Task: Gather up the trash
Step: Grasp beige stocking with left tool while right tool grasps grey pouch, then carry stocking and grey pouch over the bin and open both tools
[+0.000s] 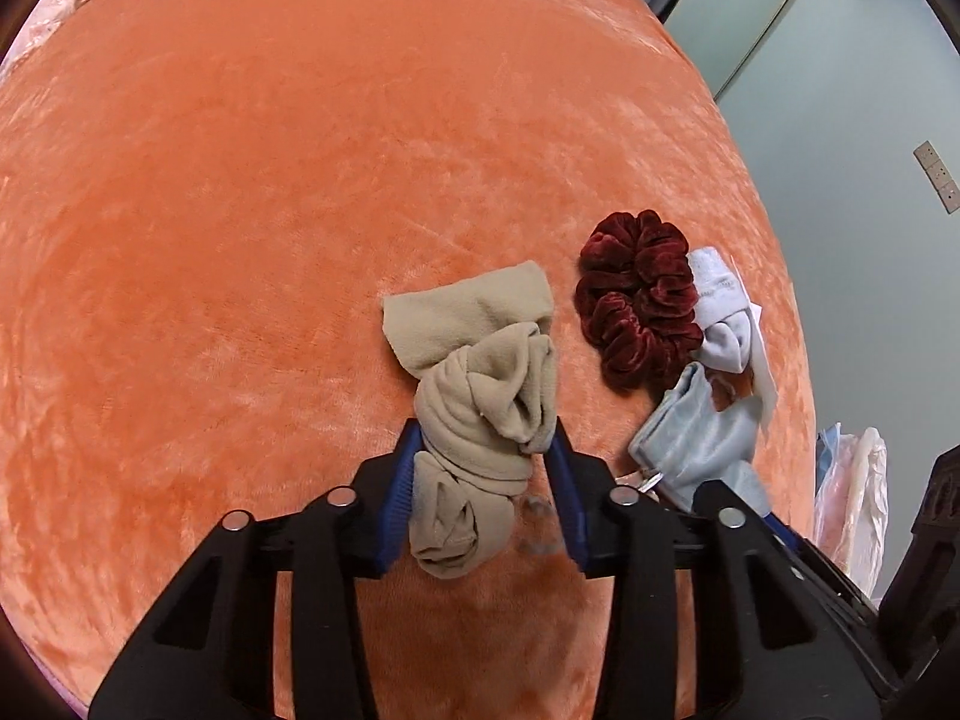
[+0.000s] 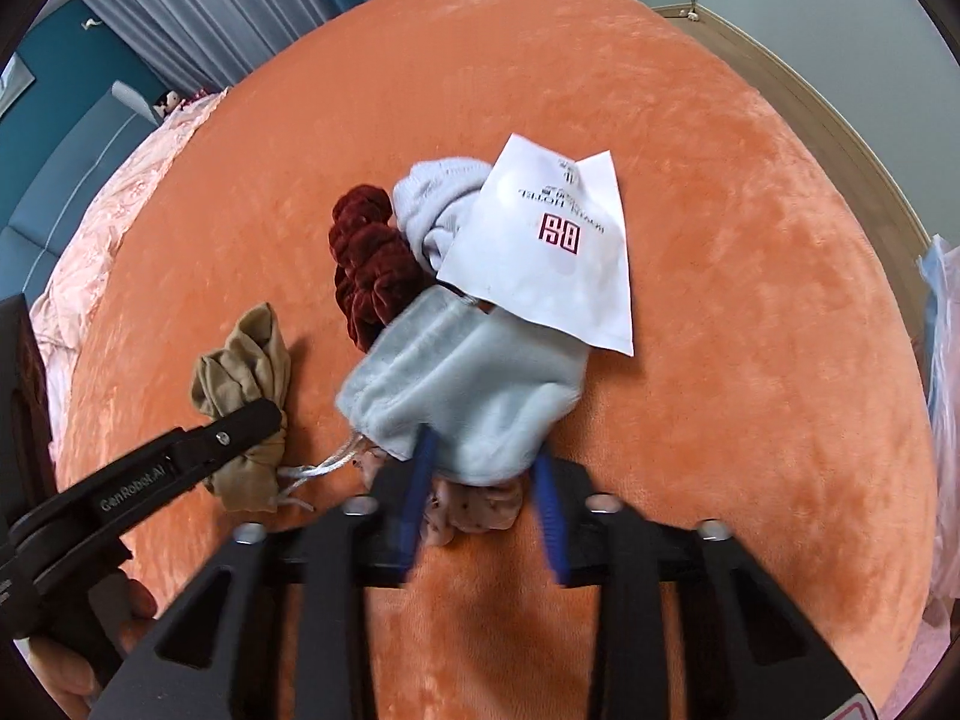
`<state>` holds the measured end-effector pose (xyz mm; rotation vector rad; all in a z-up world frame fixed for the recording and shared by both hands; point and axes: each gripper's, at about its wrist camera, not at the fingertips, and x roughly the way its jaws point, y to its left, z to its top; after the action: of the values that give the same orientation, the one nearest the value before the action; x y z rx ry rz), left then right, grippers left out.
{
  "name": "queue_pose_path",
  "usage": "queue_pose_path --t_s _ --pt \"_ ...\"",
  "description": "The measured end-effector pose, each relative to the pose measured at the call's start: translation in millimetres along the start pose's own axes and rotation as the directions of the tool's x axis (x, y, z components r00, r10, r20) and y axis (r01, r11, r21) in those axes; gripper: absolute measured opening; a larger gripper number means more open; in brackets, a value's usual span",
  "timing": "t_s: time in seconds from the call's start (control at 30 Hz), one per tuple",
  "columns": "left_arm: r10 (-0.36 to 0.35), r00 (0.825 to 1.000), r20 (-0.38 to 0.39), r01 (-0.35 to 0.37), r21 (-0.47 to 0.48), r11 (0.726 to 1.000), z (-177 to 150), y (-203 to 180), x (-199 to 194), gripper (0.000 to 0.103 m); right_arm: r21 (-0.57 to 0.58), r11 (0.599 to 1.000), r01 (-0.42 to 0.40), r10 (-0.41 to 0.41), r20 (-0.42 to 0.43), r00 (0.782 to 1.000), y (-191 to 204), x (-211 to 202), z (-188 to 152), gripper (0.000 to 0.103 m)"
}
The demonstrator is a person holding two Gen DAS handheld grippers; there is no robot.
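Left wrist view: beige stocking bundle (image 1: 480,402) lying crumpled at lower centre of the frame on the orange plush bed cover (image 1: 240,180). Soft, light, limp fabric by the look of it; likely to sag and slip, so best pinched at the knotted, thickest part. Left tongs (image 1: 483,450) set astride that knot, blue pads (image 1: 401,480) touching the cloth on both sides, about as wide as the bundle itself. Clamped on the bundle, as far as can be judged. To the right of centre, dark red velvet scrunchie (image 1: 639,300), and touching its right edge a pale blue sock (image 1: 717,312). Below these, a light blue plush pouch (image 1: 690,438) at lower right.

Right wrist view: light blue plush pouch (image 2: 462,384) at centre, slightly blurred. Soft and squashy in all likelihood, easy to pinch anywhere along its lower edge. Right tongs (image 2: 483,456) straddling that lower edge, blue pads (image 2: 420,480) parted to roughly the pouch's width and touching it; whether already pinching cannot be told. Under the pouch, a pinkish spotted cloth (image 2: 474,510) peeking out. White hotel paper packet (image 2: 552,252) resting above the pouch at upper centre, overlapping pouch and sock (image 2: 432,198). Scrunchie (image 2: 366,258) left of centre. Stocking bundle (image 2: 246,372) at lower left, with the left tongs (image 2: 264,420) across it.
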<state>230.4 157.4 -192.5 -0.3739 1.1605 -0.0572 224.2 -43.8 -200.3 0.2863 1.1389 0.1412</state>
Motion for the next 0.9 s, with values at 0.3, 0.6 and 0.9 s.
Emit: queue_pose_path --t_s 0.3,0.6,0.9 --pt "-0.023 0.998 0.054 0.022 0.019 1.0 -0.7 -11.8 -27.7 0.034 -0.042 0.998 -0.047 0.051 0.089 0.995 9.1 -37.7 3.3 0.006" --pt "-0.097 0.983 0.153 0.082 0.097 0.992 -1.4 -57.0 -88.3 0.033 -0.063 0.994 -0.093 0.107 0.263 0.959 9.3 -122.4 11.4 0.005" --pt "-0.196 0.955 0.223 0.138 0.252 0.958 -15.3 -134.0 -143.9 0.033 -0.051 0.994 -0.1 0.112 0.433 0.894 -13.7 -207.7 14.3 0.005"
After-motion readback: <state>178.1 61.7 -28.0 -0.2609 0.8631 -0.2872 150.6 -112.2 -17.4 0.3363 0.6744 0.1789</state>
